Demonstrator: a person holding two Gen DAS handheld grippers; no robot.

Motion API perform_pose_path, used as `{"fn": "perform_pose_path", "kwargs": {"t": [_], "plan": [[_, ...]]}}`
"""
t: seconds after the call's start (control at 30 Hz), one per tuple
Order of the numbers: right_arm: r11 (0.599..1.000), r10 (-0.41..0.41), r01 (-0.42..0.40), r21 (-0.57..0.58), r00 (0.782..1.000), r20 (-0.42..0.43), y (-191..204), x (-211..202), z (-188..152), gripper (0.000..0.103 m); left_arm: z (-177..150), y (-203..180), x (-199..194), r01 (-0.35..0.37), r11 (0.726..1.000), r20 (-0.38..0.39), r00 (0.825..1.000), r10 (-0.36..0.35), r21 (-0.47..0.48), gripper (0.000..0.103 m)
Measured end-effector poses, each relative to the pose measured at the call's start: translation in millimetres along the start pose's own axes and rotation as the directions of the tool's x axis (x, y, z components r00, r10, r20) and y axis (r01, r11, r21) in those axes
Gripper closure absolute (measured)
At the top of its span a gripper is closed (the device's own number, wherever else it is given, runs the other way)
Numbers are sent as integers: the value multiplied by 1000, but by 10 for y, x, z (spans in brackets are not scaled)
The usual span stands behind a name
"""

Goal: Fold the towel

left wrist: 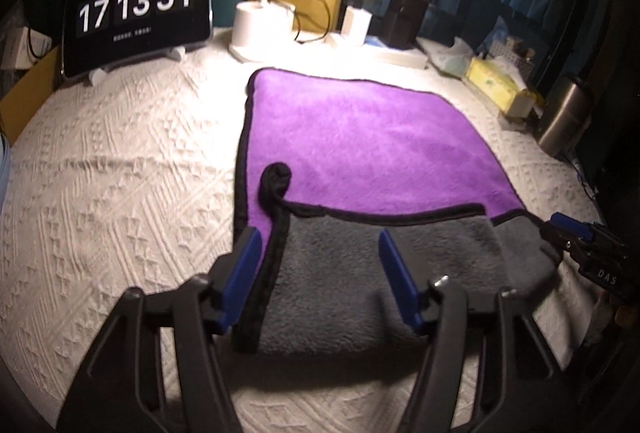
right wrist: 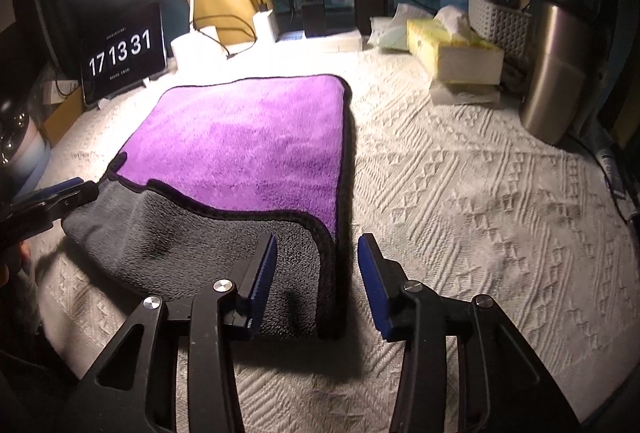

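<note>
A towel [left wrist: 360, 137], purple on one side and grey on the other with black edging, lies on the white textured cloth; it also shows in the right wrist view [right wrist: 248, 145]. Its near edge is folded over, so a grey strip [left wrist: 380, 273] faces up. My left gripper [left wrist: 318, 245] is open and empty above the near left corner of the grey strip. My right gripper [right wrist: 316, 249] is open and empty at the near right corner [right wrist: 320, 233]. The right gripper's tip also shows in the left wrist view [left wrist: 568, 229], and the left gripper's tip shows in the right wrist view [right wrist: 72, 193].
A tablet clock [left wrist: 136, 13] stands at the back left. A white lamp base [left wrist: 260, 25] with a cable is at the back. A yellow tissue box [right wrist: 452, 49], a white basket [right wrist: 500, 21] and a steel tumbler [right wrist: 556, 69] stand along the right side.
</note>
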State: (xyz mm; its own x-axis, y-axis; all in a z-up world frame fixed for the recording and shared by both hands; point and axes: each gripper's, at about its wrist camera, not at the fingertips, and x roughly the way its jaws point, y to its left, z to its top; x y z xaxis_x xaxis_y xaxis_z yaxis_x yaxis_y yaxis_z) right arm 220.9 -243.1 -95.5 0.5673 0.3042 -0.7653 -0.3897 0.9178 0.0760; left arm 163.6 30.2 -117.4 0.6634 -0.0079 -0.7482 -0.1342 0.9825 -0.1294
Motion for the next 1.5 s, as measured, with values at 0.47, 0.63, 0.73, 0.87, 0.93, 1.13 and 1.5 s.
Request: {"fn": "perform_pose_path", "kwargs": {"t": [0.47,0.63,0.73,0.87,0.93,1.13,1.5], "plan": [[1000,12,-12,-6,999,-41,15,182,-3,73,7,68,169,-36,999,-53,998,35,-14,67],[1000,-5,4,-17,1000,-29,25,155,0,89,-3,45,154,-39,999,-46,998,39,-2,85],[999,-24,23,-22,1000,-14,24,114,-4,93,-12,-1,134,-44,999,-44,998,44,12,93],[998,-46,46,-36,999,12,36,33,2,94,-21,-6,89,-43,999,-33,999,43,5,97],[997,-64,65,-42,997,34,43,-18,11,94,-24,-7,57,-39,999,-23,999,39,1,97],[995,-83,88,-52,993,89,77,-170,33,95,-13,-36,-57,-26,1000,9,1000,26,-2,97],[993,-85,96,-63,984,154,159,-366,59,98,43,-112,-293,2,1000,79,997,-3,10,98]]}}
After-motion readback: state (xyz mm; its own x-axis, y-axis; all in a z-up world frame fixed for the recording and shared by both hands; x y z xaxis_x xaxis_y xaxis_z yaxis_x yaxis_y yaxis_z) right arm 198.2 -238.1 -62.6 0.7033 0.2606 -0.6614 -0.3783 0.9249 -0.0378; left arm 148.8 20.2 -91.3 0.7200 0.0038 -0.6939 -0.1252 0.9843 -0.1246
